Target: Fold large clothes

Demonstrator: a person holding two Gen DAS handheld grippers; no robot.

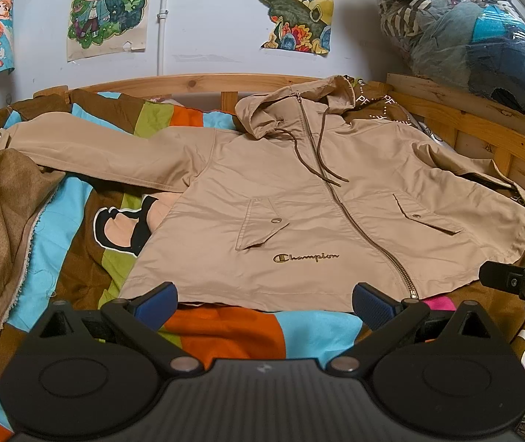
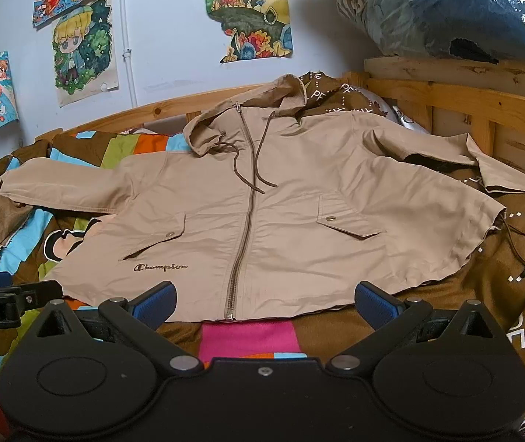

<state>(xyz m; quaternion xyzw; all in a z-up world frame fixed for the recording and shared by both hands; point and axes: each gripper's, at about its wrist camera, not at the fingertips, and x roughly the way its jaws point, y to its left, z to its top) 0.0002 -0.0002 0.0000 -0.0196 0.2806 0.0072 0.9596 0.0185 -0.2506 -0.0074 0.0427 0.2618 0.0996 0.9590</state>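
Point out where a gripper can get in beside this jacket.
Free: the quilt strip between jacket hem and both open grippers, left gripper, right gripper. Crowded: left sleeve abuts the brown coat; right sleeve nears the bed rail.

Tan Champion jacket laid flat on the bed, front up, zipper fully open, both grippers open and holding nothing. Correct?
Not quite: the zipper is closed, not open. The right wrist view shows it zipped from hem to hood. The rest holds: the tan jacket lies flat, front up, on the bed, and the left gripper and right gripper are both open and empty.
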